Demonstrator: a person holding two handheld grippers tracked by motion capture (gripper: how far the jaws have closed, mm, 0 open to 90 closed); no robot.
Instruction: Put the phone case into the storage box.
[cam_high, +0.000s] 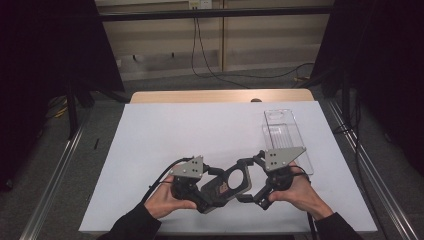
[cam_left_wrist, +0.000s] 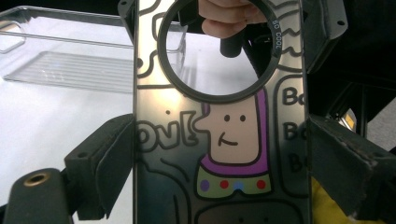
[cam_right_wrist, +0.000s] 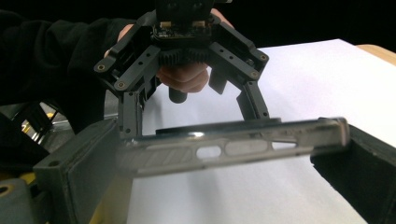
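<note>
A dark, see-through phone case (cam_high: 231, 182) with a large round camera hole and a cartoon figure (cam_left_wrist: 233, 140) hangs just above the white sheet, held between both grippers. My left gripper (cam_high: 218, 194) is shut on its long edges at one end; in the left gripper view both black pads (cam_left_wrist: 109, 158) press the case sides. My right gripper (cam_high: 251, 176) clamps the other end, by the round hole. The right gripper view has the case edge-on (cam_right_wrist: 233, 149), spanning from pad to pad, with the left gripper (cam_right_wrist: 187, 51) and its hand behind it.
A clear plastic tray (cam_high: 285, 137) lies on the right side of the white sheet (cam_high: 200, 135), just beyond the right gripper. The sheet covers a wooden table (cam_high: 220, 96). Metal rails run along both sides, and cables lie on the floor behind.
</note>
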